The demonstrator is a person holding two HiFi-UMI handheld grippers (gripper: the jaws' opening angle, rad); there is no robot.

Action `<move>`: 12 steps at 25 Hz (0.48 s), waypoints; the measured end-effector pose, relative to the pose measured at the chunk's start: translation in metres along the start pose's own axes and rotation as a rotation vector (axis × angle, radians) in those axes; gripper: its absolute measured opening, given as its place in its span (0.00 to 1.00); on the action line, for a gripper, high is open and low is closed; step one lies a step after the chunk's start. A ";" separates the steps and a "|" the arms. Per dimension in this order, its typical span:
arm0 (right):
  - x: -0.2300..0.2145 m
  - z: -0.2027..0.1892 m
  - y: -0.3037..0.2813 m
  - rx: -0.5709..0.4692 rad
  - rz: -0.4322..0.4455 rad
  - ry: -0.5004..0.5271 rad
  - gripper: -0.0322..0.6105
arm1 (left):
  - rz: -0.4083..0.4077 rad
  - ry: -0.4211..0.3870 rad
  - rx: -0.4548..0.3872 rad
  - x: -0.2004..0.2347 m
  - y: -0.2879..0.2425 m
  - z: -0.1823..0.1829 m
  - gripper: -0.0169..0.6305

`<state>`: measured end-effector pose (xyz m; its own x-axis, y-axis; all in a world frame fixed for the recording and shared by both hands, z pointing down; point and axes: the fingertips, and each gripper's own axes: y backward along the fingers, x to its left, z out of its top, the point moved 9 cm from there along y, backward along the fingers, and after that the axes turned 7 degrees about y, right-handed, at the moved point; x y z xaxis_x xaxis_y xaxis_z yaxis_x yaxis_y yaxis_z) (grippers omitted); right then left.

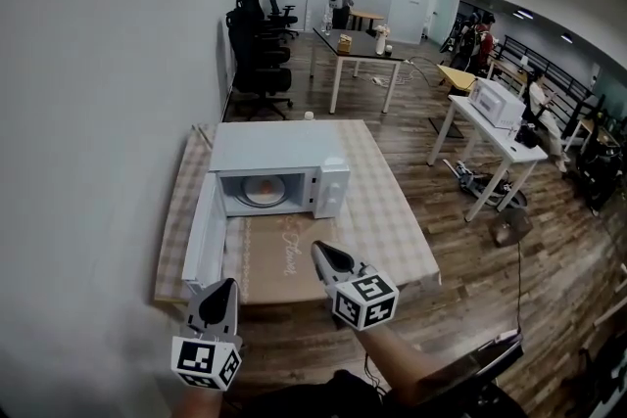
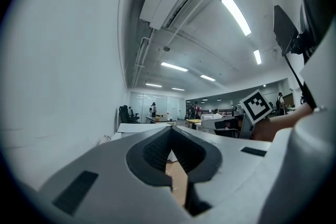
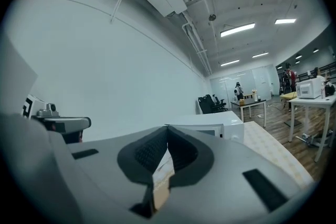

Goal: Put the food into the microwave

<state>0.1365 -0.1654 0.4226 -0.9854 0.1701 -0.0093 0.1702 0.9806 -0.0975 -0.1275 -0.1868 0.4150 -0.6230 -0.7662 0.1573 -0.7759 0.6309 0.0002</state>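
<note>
Wood flooring runs through this open office, and a low table [image 1: 397, 220] under a checkered cloth fills the frame's centre. Nearest, at the lower edge, 2 tools hang apart from everything else. The left tool [image 1: 227, 285] and the right tool [image 1: 319, 249] are both clenched on nothing, tips pressed together. Beyond them lies a brown mat [image 1: 284, 264]. Past it the microwave [image 1: 279, 157] stands with its door [image 1: 204, 240] swung wide to the left, leaving the cavity clear. The food [image 1: 263, 192], an orange-ish plateful, sits inside. I judge the placing done and the empty tools free to shut the door. Farther off, toward the upper right, stand other desks [image 1: 495, 127].
</note>
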 end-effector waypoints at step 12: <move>-0.070 0.012 0.035 -0.046 -0.004 0.011 0.06 | 0.020 -0.009 -0.030 -0.045 -0.056 0.001 0.04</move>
<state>0.2114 -0.1438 0.4076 -0.9860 0.1666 0.0019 0.1663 0.9847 -0.0522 -0.0560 -0.1875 0.4070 -0.6392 -0.7545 0.1491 -0.7601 0.6492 0.0266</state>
